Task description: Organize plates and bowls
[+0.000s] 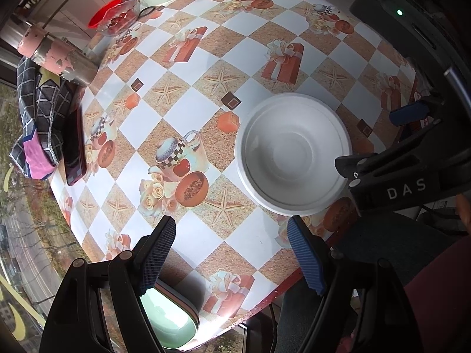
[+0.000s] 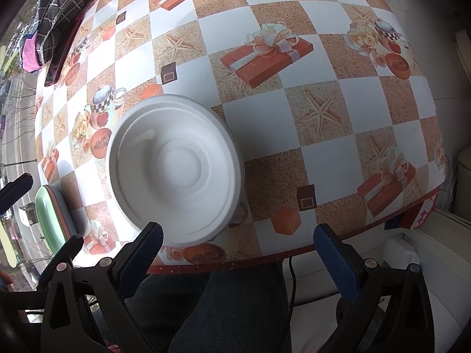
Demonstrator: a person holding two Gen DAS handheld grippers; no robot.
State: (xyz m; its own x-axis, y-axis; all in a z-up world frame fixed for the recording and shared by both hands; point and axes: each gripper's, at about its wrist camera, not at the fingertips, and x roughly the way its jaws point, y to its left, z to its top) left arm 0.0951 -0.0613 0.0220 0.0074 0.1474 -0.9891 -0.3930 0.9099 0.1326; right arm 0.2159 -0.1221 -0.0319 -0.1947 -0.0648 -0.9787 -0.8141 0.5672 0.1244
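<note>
White foam bowl (image 2: 176, 170) — both tongs (image 1: 232, 253) gape, empty.

White bowl (image 1: 294, 153) on patterned table (image 1: 188, 94).

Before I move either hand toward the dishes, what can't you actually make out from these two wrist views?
- Stack of plates, left wrist view: the left tongs cover part of it; the plate count is unclear.
- Same stack, right wrist view: partly hidden by the tongs' frame.
- White bowl: one bowl or several nested, I cannot tell.
- Glass bowl, left wrist view: red contents too small and distorted to identify.
</note>
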